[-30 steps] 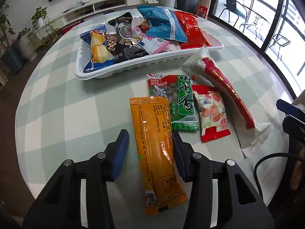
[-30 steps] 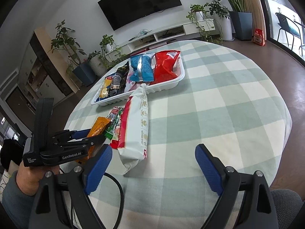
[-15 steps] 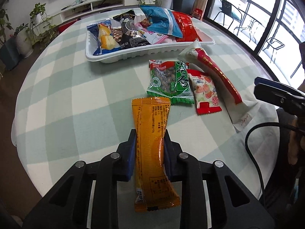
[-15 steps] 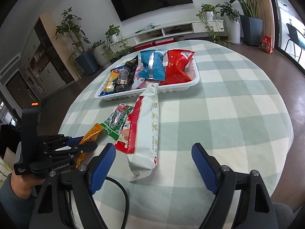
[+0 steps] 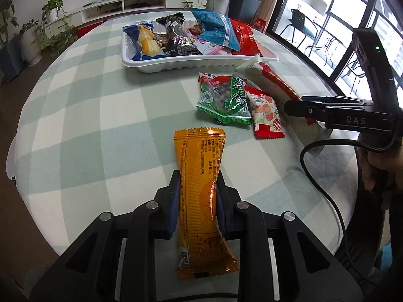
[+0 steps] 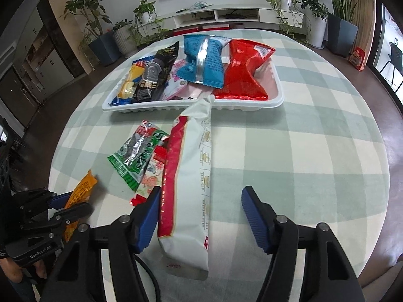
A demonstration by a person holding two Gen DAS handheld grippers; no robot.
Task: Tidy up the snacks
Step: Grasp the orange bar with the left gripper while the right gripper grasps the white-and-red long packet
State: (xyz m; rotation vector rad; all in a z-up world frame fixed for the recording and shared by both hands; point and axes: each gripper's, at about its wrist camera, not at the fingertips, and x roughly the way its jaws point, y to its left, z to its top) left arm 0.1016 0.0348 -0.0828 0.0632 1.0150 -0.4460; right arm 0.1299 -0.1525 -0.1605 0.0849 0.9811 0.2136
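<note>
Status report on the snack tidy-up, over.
Left gripper shut on orange packet. Right gripper open, jaws just been closing astride long white-and-red packet, not gripping. White tray ahead, path clear.

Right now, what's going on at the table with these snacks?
A person with a gripper in each hand is sorting snack packets into the white tray. The left gripper is shut on the orange packet. The right gripper straddles the near end of the long white-and-red bag; its jaws have just been closing, but there is a clear gap on the right side. The green packet and small red packet lie loose on the checked cloth.
</note>
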